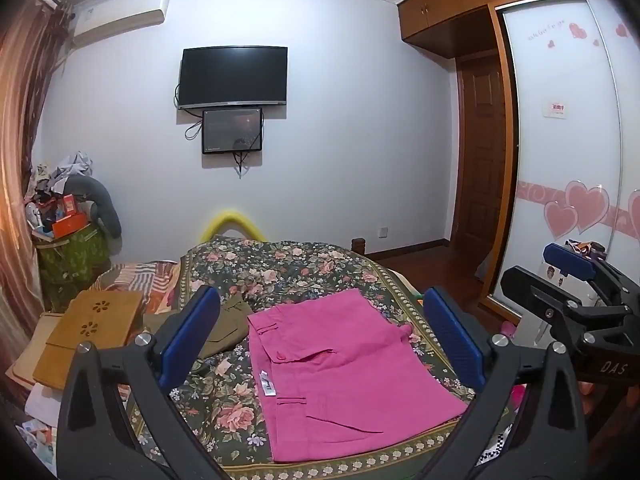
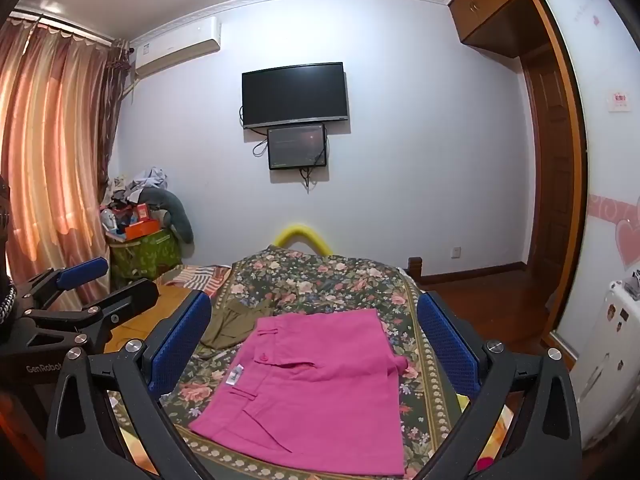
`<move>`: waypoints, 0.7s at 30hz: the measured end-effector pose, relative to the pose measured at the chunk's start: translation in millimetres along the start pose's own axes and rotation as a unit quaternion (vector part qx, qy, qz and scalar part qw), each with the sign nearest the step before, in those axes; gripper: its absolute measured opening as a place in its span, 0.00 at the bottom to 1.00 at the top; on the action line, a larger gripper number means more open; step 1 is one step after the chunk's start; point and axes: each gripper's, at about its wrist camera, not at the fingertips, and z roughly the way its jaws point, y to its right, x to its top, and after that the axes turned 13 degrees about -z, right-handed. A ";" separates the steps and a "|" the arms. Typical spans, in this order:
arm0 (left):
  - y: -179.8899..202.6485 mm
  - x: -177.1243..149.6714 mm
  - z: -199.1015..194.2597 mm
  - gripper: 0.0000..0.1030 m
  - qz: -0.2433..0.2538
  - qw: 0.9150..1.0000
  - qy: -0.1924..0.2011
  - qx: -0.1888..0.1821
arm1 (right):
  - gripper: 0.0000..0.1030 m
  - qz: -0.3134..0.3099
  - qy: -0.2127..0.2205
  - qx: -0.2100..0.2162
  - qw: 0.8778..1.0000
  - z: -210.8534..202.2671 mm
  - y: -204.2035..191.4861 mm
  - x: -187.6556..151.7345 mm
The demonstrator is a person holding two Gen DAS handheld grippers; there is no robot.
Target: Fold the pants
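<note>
- The pants (image 1: pixel 352 376) are pink and lie folded into a compact rectangle on the bed (image 1: pixel 224 412), near its front edge.
- The waistband with belt loops and a white label faces left; a small flap of cloth sticks out at the right edge.
- The bed is covered with a dark floral spread (image 2: pixel 320 276) that has a border of small flowers.
- An olive garment (image 2: pixel 232 324) lies on the spread just left of the pants, behind them.
- The left gripper (image 1: pixel 320 336) hangs above the pants with its blue pads wide apart and nothing between them.
- The right gripper (image 2: pixel 316 344) also hangs over the pants, released, pads wide apart, holding nothing.
- On the far white wall hangs a TV (image 2: pixel 294 94), and a smaller screen (image 2: pixel 297 146) is just under it with cables hanging.
- An air conditioner (image 2: pixel 178 46) sits high on the wall, beside the striped curtain (image 2: pixel 48 152).
- In the left corner stands a green box (image 1: pixel 72 256) piled with clutter.
- A wooden door (image 1: pixel 480 176) and a wardrobe (image 1: pixel 568 152) with pink hearts are at the right.
- A yellow foam arc (image 1: pixel 232 224) shows behind the bed.
</note>
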 end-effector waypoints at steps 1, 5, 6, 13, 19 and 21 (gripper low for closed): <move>0.5 -1.2 0.3 1.00 0.000 1.000 0.000 -0.001 | 0.99 0.000 0.000 0.000 1.000 0.0 -0.1 -0.1; 1.0 -3.1 -0.2 1.00 0.000 1.000 0.001 -0.001 | 0.99 0.000 -0.001 0.000 1.000 -0.3 1.0 -0.1; 1.0 -2.9 -0.1 1.00 0.000 1.000 0.001 -0.001 | 0.99 0.000 -0.001 0.000 1.000 -0.4 0.8 1.1; -0.1 -4.4 -0.1 1.00 -0.001 1.000 0.006 0.000 | 0.99 -0.001 -0.001 0.000 1.000 -0.2 0.3 0.4; -0.1 -5.1 -0.3 1.00 -0.002 1.000 0.007 0.000 | 0.99 -0.001 -0.001 0.000 1.000 0.1 0.2 0.0; -1.6 -3.3 -0.5 1.00 -0.002 1.000 0.007 0.000 | 0.99 -0.001 -0.001 -0.001 1.000 0.0 0.1 0.2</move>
